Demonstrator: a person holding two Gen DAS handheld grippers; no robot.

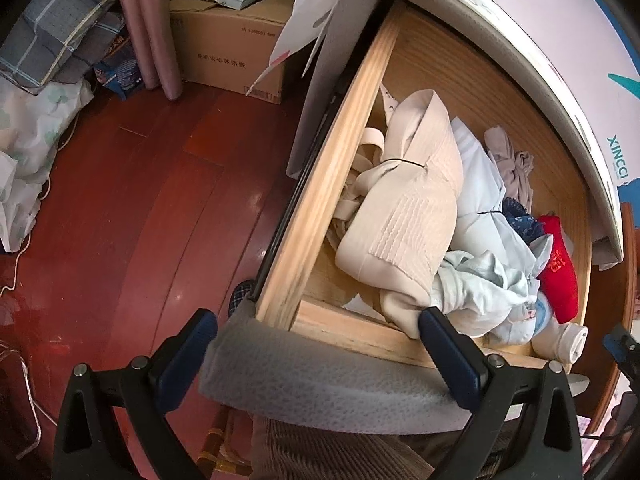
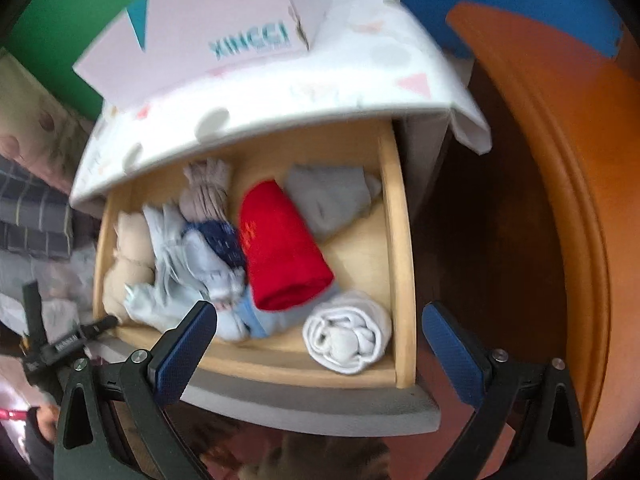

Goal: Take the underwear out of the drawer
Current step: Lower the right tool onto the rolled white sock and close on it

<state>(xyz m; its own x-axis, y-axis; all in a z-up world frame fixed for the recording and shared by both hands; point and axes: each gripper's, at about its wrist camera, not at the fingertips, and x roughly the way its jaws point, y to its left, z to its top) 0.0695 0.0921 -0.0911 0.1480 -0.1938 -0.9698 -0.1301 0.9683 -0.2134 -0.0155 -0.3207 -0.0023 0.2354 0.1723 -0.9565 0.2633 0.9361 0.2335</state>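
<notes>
Drawer [image 2: 404,264]: pulled out, pale wood, grey padded front edge nearest the cameras
Contents: beige ribbed garment [image 1: 404,216] at the left end, pale blue underwear [image 1: 480,280] beside it, red roll [image 2: 280,252] in the middle, white roll [image 2: 348,334] at the front right corner (a grey folded piece [image 2: 328,196] lies behind it)
Left gripper [image 1: 316,332]: jaws spread wide, holding nothing, its 2 blue pads straddling the drawer's front left corner
Right gripper [image 2: 320,324]: jaws spread wide, empty, poised over the drawer front near the white roll
</notes>
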